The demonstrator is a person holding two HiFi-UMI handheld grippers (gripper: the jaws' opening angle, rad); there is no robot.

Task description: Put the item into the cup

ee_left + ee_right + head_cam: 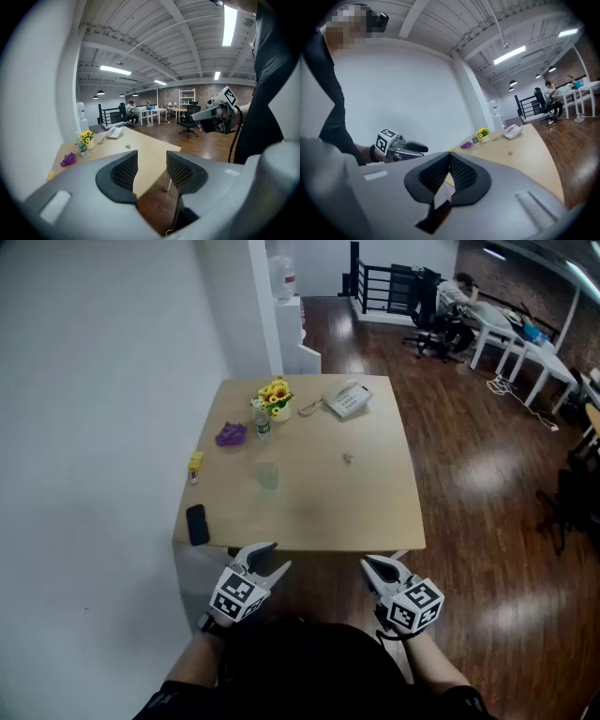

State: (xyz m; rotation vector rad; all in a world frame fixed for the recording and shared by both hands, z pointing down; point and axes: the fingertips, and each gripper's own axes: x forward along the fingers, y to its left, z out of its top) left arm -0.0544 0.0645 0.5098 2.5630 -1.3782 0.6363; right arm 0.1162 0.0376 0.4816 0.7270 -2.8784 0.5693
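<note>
A clear cup (269,476) stands on the light wooden table (375,512), left of its middle. To its right lies a small pale item (348,458), which also shows as a speck in the left gripper view (127,146) and the right gripper view (510,152). Both grippers hover off the table's near edge, well short of the cup and the item. My left gripper (278,555) (152,166) is open with nothing between its jaws. My right gripper (367,562) (449,157) is shut and empty, its pads meeting at the tips.
At the table's far side are yellow flowers (275,397), a small bottle (262,423) and a white telephone (348,400). A purple object (231,435), a yellow object (195,461) and a black phone (197,524) lie along the left edge, near the white wall.
</note>
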